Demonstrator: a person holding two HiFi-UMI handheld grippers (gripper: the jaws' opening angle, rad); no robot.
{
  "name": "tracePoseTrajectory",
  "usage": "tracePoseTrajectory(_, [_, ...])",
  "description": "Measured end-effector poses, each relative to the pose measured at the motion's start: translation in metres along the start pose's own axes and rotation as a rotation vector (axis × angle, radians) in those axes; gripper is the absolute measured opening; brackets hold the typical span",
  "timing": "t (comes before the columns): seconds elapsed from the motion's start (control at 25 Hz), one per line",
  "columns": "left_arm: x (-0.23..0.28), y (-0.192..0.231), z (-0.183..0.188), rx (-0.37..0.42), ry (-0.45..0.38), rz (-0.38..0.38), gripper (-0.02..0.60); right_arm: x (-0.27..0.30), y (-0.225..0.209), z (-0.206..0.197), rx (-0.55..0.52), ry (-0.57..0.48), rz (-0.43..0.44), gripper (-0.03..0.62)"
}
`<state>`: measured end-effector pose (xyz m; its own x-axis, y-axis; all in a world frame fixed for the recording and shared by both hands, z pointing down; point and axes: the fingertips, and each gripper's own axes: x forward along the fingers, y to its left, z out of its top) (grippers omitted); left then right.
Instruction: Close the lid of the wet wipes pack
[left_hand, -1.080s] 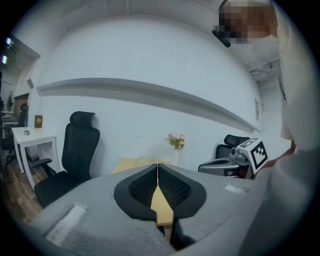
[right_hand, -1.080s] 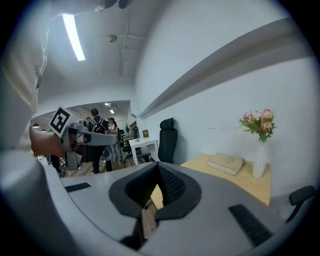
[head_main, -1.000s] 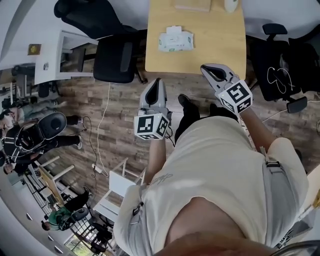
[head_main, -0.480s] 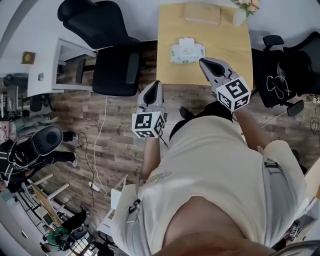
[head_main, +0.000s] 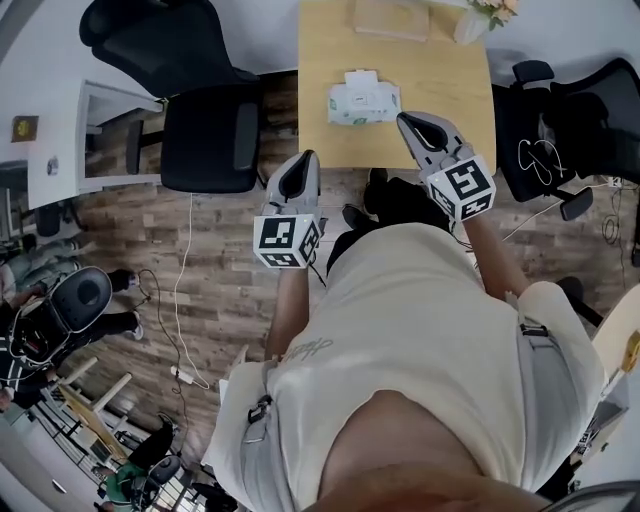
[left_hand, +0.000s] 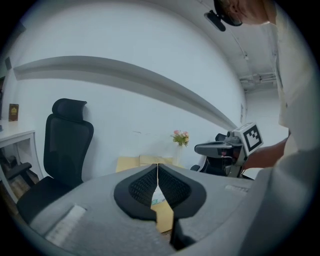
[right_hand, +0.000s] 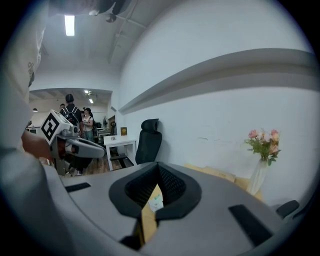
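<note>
A white, soft rectangular wet wipes pack (head_main: 363, 104) with green print lies flat on the light wooden table (head_main: 445, 70), near its middle and its long side across. Its small white lid (head_main: 360, 78) stands open at the far edge.

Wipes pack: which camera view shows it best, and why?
Head view: the whole wipes pack lies unobstructed on the table. Both gripper views show only a sliver of it past their shut jaws.
</note>
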<state>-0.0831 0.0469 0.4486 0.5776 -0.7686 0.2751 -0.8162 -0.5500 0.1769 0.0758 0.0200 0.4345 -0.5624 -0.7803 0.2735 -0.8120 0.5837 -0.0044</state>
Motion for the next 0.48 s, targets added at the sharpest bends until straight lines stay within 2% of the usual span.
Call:
tracePoseTrajectory(0.16, [0.027,0.006,0.007,0.017,0.042,-0.007,0.017,0.023,-0.034,-0.019,0.052,0.027,-0.024,0.000])
tracePoseTrajectory(0.32, [0.056,0.011,0.017,0.046,0.100,-0.026,0.017,0.054,-0.071,-0.035,0.020,0.046,-0.066,0.000])
tracePoseTrajectory(0.48, [0.094,0.017,0.032,0.097,0.130,-0.058,0.017,0.073,-0.099,-0.038,0.087,0.018,-0.083,0.000])
